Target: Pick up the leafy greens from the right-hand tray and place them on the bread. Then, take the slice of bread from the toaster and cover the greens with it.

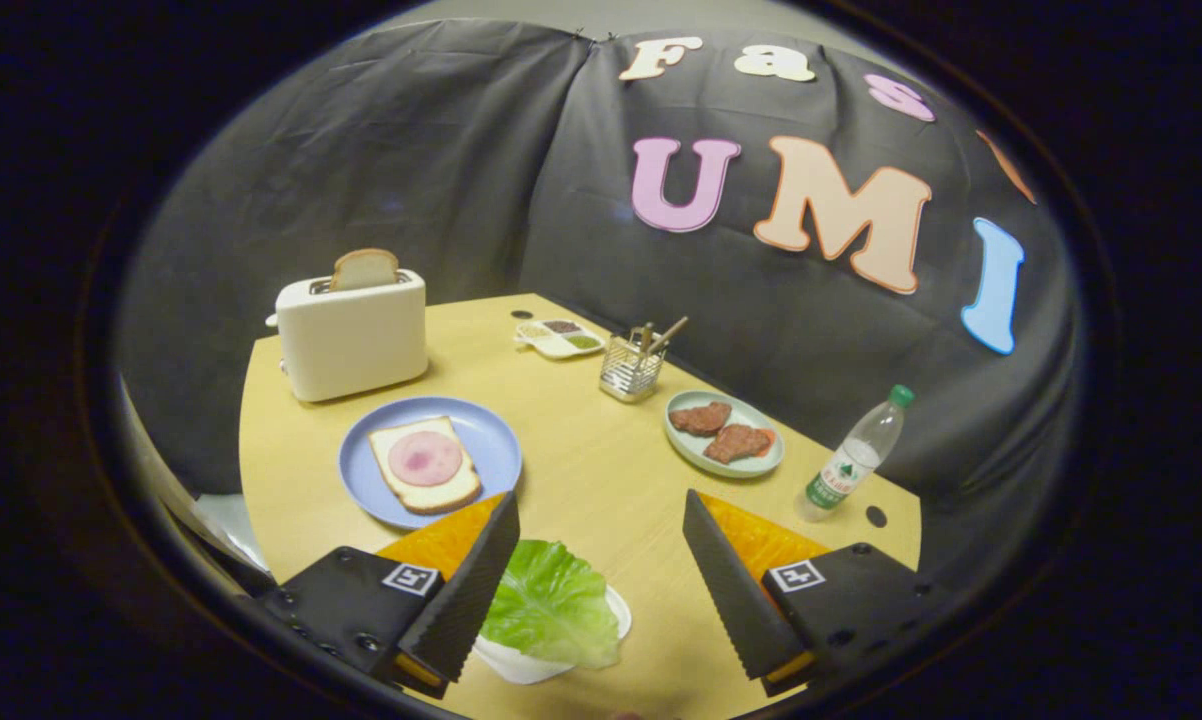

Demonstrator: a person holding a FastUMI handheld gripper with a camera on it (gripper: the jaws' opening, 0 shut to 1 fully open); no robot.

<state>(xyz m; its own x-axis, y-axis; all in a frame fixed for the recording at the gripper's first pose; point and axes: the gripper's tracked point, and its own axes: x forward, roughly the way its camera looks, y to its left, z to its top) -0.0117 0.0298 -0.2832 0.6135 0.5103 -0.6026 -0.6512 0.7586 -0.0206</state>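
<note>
Green lettuce (553, 606) is seen on a white tray (521, 665), between the spread claw (601, 590) fingers.
Bread (424, 465) with ham is plated at 11 o'clock; another slice (364, 269) is held upright in the toaster (352, 338) beyond it.

Greens on their tray, bread on the plate, slice in the toaster.
Crinkled green lettuce leaf (551, 605) lies in a white tray (619, 612) near the table's front edge; ham-topped bread (424, 464) lies flat mid-table; browned toast slice (364, 269) stands upright in the toaster at the back-left corner.
</note>
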